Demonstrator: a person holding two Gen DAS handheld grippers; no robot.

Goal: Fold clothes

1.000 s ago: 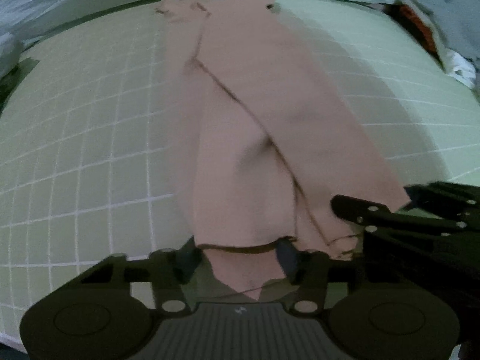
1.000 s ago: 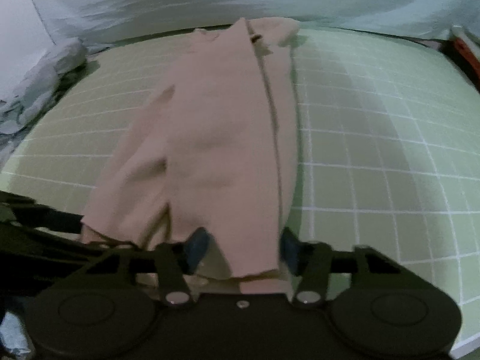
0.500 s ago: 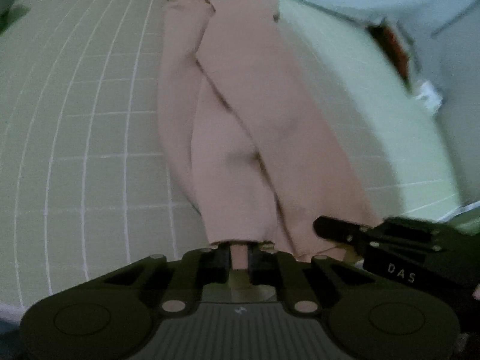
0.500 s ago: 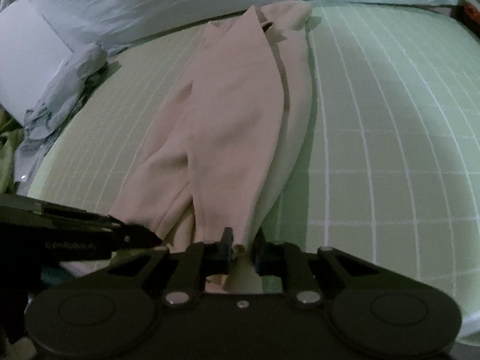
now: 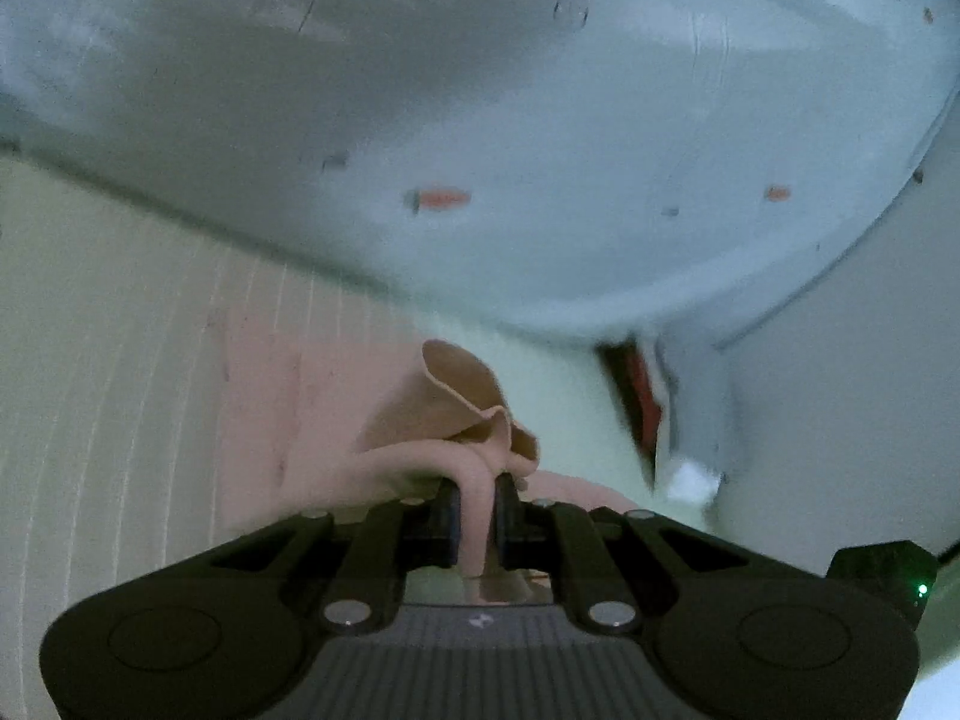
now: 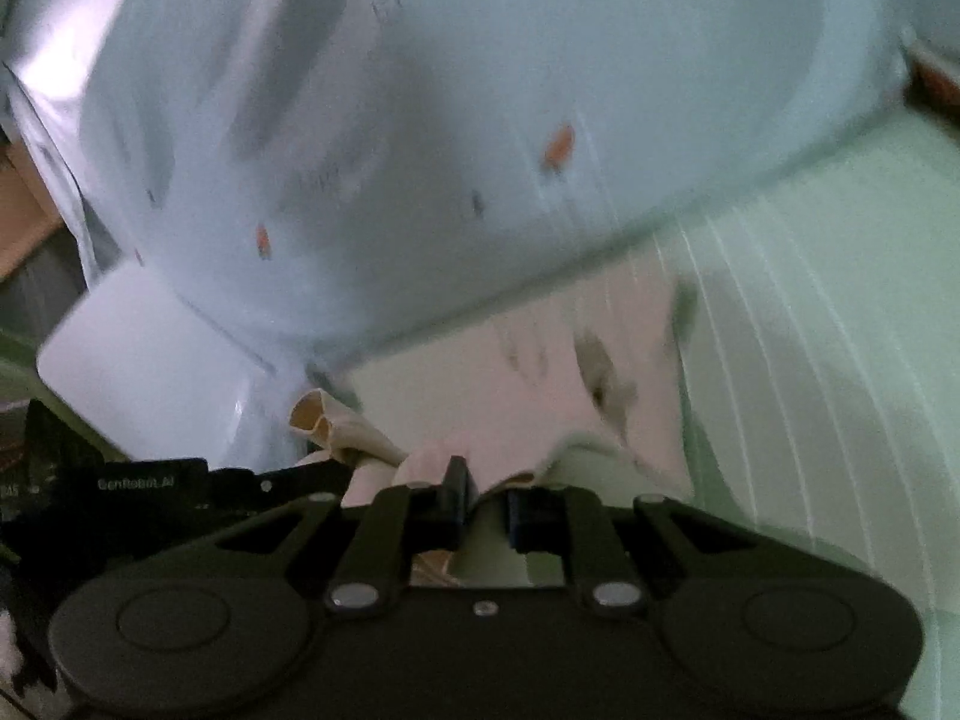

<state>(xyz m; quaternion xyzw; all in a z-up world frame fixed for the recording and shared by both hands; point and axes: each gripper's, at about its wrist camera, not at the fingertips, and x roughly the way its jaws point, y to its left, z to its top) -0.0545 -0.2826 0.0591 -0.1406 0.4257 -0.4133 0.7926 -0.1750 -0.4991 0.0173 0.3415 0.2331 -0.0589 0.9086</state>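
Observation:
A pale pink garment point(image 5: 312, 414) lies lengthwise on the light green gridded mat point(image 5: 108, 360). My left gripper point(image 5: 478, 504) is shut on its near hem, and the pinched cloth stands up in a ruffle point(image 5: 468, 402) above the fingers. My right gripper point(image 6: 487, 498) is shut on the other near corner of the garment point(image 6: 540, 384), which is lifted off the mat point(image 6: 810, 360). The left gripper's body point(image 6: 150, 483) shows at the left of the right wrist view, close beside the right gripper. Both views are blurred.
A pale blue sheet with small orange marks point(image 5: 480, 120) hangs behind the mat and fills the upper half of both views point(image 6: 420, 120). A red and white item point(image 5: 645, 396) lies at the mat's far right edge. A white box point(image 6: 138, 378) stands at the left.
Both grippers closed on the garment's near hem, then lifted it and swung forward toward the far end. The views tilted up to the blue sheet and the hem now stands bunched.

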